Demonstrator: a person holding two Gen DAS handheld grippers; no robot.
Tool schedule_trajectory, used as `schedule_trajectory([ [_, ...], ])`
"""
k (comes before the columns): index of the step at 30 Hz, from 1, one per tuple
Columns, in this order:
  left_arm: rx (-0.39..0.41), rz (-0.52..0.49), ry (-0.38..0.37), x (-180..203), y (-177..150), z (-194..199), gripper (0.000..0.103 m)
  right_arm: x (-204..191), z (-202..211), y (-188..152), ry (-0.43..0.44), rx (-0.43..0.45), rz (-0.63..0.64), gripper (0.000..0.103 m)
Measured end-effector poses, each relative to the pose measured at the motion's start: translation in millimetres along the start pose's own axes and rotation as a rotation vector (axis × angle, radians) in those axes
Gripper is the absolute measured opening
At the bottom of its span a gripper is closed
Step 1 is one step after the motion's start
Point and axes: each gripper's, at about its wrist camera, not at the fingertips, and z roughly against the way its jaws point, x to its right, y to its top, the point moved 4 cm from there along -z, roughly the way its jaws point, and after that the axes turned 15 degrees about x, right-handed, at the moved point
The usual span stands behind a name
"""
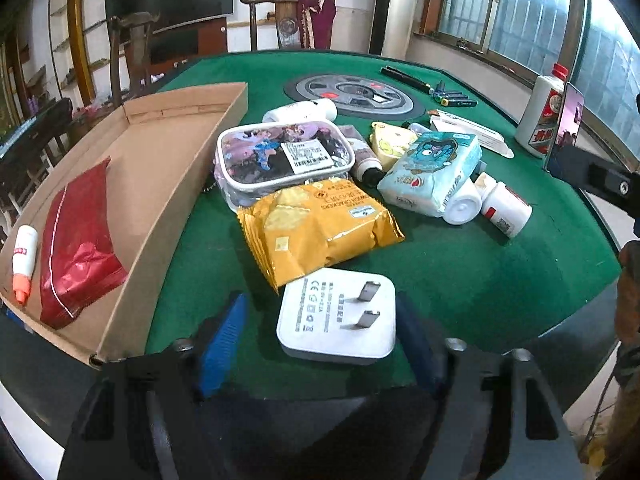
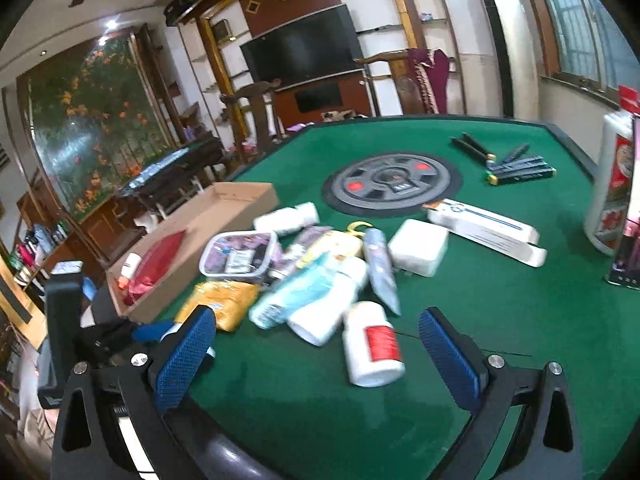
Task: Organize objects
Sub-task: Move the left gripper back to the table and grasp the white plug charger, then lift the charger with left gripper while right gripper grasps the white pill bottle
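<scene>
A white charger plug [image 1: 336, 320] lies prongs-up on the green table [image 1: 480, 272], between the blue pads of my left gripper [image 1: 320, 336]. The left pad stands clear of it and the right one is close beside it, so the gripper is open. An open cardboard box [image 1: 160, 168] at the left holds a red pouch [image 1: 76, 248] and a white tube with an orange cap [image 1: 24, 260]. My right gripper [image 2: 318, 356] is open above the table, and a white bottle with a red label [image 2: 372, 344] lies just ahead between its fingers.
A pile sits mid-table: yellow cracker pack [image 1: 320, 224], printed pencil case [image 1: 280, 156], blue tissue pack [image 1: 432, 168], white bottles [image 1: 464, 204]. Further back lie a white adapter [image 2: 418, 246], a long white box [image 2: 484, 232] and pens [image 2: 516, 168]. A tall liquor bottle [image 1: 544, 116] and a phone [image 1: 566, 128] stand right.
</scene>
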Motion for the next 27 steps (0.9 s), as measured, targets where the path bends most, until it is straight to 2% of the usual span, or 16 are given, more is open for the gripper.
schedule_trajectory([
  [1,0.008,-0.005,0.001,2,1,1,0.050,5,1,-1,-0.014,-0.005,0.003,0.102],
  [4,0.018,0.019,-0.004,2,0,2,0.050,14,2,-4,-0.047,-0.028,0.027,0.094],
  [6,0.014,0.036,-0.031,5,1,2,0.050,20,-2,-8,-0.055,-0.060,0.044,0.075],
  [10,-0.006,0.051,-0.095,16,2,1,0.050,24,-16,-18,-0.049,-0.137,0.068,0.058],
  [14,-0.008,0.041,-0.107,27,4,-3,0.050,20,-30,-23,-0.054,-0.168,0.112,0.045],
  [18,-0.010,0.035,-0.103,30,5,-6,0.050,18,-42,-28,-0.051,-0.208,0.105,0.039],
  [22,-0.009,0.039,-0.106,30,5,-7,0.050,22,-51,-34,-0.048,-0.254,0.075,0.037],
  [27,-0.005,0.042,-0.105,30,6,-6,0.050,19,-52,-35,-0.060,-0.256,0.090,0.037],
])
